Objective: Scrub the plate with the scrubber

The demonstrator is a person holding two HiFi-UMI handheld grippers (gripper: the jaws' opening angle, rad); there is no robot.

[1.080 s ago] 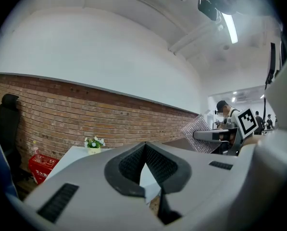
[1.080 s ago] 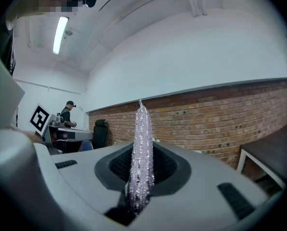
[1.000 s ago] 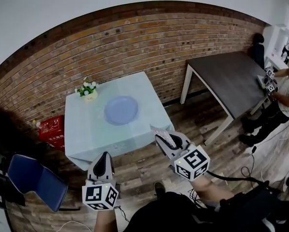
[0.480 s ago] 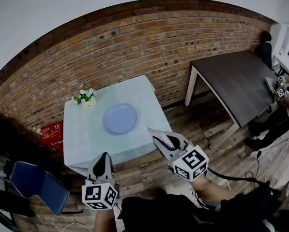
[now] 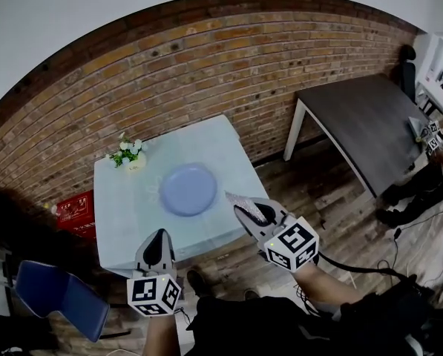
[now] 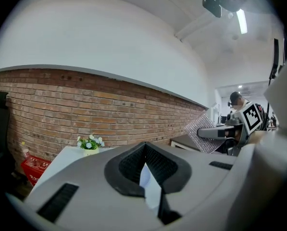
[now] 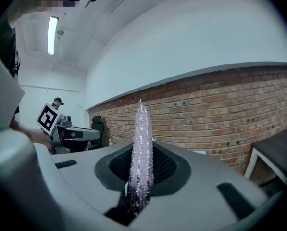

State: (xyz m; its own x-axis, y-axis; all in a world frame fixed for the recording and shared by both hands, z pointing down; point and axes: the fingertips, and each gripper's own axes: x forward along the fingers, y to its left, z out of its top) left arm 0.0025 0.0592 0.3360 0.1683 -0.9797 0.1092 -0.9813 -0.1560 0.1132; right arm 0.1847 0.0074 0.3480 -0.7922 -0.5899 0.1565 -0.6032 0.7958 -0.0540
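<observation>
Scrubber point(image 5: 243, 199) clamped edge-on in right gripper point(image 5: 246, 209), left gripper point(image 5: 157, 236) closed empty; unbraced plate point(image 5: 188, 189) ahead could skid under scrubbing.

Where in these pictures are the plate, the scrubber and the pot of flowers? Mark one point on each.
plate point(image 5: 188, 189): head view, the middle of its blue face.
scrubber point(image 7: 140, 153): right gripper view, halfway up its sparkly edge.
pot of flowers point(image 5: 128, 152): head view, on the white blooms.
</observation>
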